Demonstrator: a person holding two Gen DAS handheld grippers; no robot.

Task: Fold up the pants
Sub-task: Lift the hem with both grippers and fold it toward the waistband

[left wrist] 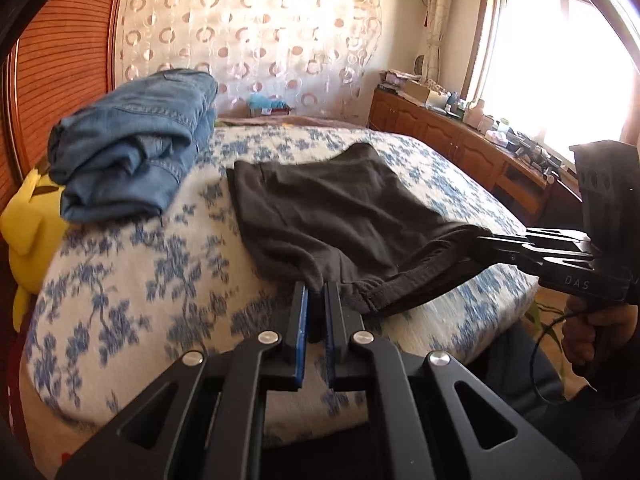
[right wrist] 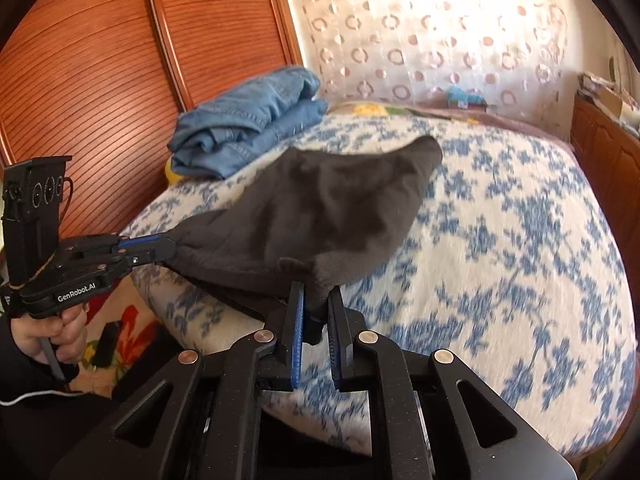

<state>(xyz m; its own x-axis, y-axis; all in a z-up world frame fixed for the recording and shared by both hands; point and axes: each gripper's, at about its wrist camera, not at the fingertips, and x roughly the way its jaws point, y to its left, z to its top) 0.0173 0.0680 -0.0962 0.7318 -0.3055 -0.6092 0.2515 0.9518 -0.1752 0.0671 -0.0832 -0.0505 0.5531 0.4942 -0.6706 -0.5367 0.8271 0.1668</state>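
Observation:
Dark grey pants [left wrist: 336, 208] lie partly on the blue-flowered bed cover [left wrist: 132, 280], their near edge lifted off it. My left gripper [left wrist: 317, 292] is shut on the near left corner of the pants. My right gripper [right wrist: 316, 296] is shut on the near right corner. In the left wrist view the right gripper [left wrist: 484, 244] comes in from the right, clamped on the hem. In the right wrist view the left gripper [right wrist: 168, 246] comes in from the left, clamped on the pants [right wrist: 320, 216]. The far end of the pants rests on the bed.
Folded blue jeans [left wrist: 136, 148] lie at the bed's far left, near a wooden headboard panel [left wrist: 60, 80]. A yellow plush toy [left wrist: 28, 232] sits at the left edge. A wooden cabinet [left wrist: 460, 140] with clutter stands along the window on the right.

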